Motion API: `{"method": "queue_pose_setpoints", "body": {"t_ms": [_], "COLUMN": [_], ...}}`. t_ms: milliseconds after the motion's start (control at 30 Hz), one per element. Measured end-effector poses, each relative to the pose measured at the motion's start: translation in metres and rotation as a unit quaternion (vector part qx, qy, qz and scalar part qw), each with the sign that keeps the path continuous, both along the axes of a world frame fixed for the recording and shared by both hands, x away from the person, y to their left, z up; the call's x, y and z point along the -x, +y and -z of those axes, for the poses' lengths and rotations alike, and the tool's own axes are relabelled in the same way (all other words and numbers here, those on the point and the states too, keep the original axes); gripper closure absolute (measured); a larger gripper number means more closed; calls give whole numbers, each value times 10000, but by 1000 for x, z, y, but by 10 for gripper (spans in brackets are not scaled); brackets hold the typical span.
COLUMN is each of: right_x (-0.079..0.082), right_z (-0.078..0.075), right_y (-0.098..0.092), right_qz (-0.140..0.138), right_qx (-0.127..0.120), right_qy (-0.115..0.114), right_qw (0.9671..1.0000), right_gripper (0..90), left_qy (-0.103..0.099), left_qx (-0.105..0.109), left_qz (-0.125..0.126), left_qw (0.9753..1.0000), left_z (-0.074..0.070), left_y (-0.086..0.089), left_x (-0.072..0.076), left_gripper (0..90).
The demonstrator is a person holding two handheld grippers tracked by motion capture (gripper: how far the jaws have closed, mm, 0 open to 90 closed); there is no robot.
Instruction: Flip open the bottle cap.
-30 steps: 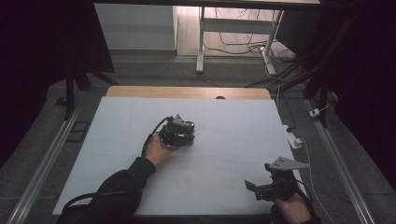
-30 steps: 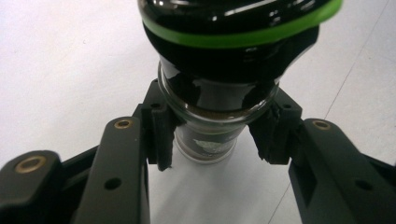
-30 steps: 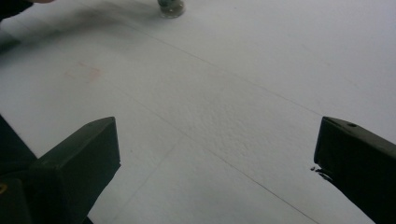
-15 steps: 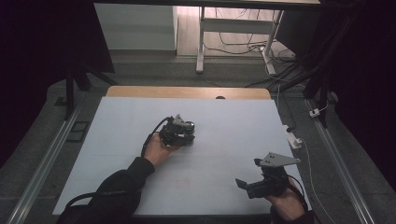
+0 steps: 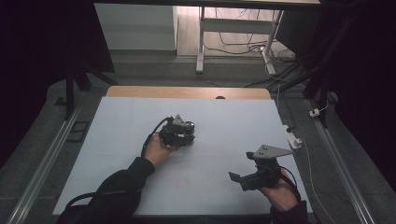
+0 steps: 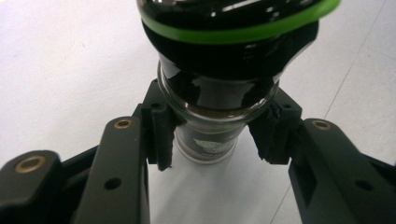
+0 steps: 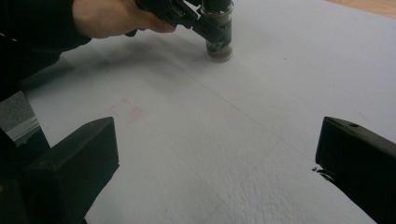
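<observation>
A pale blue-white table top [image 5: 116, 154] with a wooden strip along its far edge stands in a dark room, where a white metal frame and loose cables lie on the floor behind it. Near the middle of the table the left gripper [image 5: 180, 132] holds a small clear glass jar with a black lid and a green ring [image 6: 219, 100] — its two black jaws press on the glass just under the lid, one on each side. In the right gripper view the small clear glass jar [image 7: 219, 35] stands upright with its base on the table, so the grip probably serves to keep it steady, or to lift it without tipping. The contents look dark; I cannot say what they are. The right gripper [image 5: 246, 178] hangs low over the near right part of the table, well apart from the jar and turned toward it — its jaws are spread wide with nothing between them, perhaps ready to take the lid or the body of the jar.
</observation>
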State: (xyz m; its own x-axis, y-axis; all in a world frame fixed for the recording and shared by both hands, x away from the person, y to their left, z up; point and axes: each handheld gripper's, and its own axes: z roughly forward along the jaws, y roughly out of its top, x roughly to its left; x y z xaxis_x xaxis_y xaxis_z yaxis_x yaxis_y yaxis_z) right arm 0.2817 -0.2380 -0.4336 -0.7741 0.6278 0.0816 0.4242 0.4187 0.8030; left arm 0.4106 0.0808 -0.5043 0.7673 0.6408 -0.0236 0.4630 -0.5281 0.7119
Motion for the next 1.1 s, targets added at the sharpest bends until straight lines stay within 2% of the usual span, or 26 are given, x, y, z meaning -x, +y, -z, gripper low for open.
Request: {"method": "queue_pose_setpoints", "body": {"t_ms": [367, 533, 733, 1100], "right_x": [-19, -31, -44, -68], "right_z": [-2, -2, -4, 0], "right_y": [30, 43, 59, 82], "right_qz": [-198, -214, -284, -398], "right_qx": [9, -34, -90, 70], "right_qy": [31, 99, 77, 65], "right_qw": [9998, 9997, 9995, 9992], "right_gripper": [0, 0, 0, 0], "left_qy": [1, 6, 0, -25], "left_qx": [4, -9, -6, 16], "left_qz": [-1, 7, 6, 3], "left_qw": [10000, 10000, 10000, 10000], "left_z": [0, 0, 0, 1], "left_y": [0, 0, 0, 0], "left_x": [0, 0, 0, 0], "left_gripper": [541, 540, 541, 541]}}
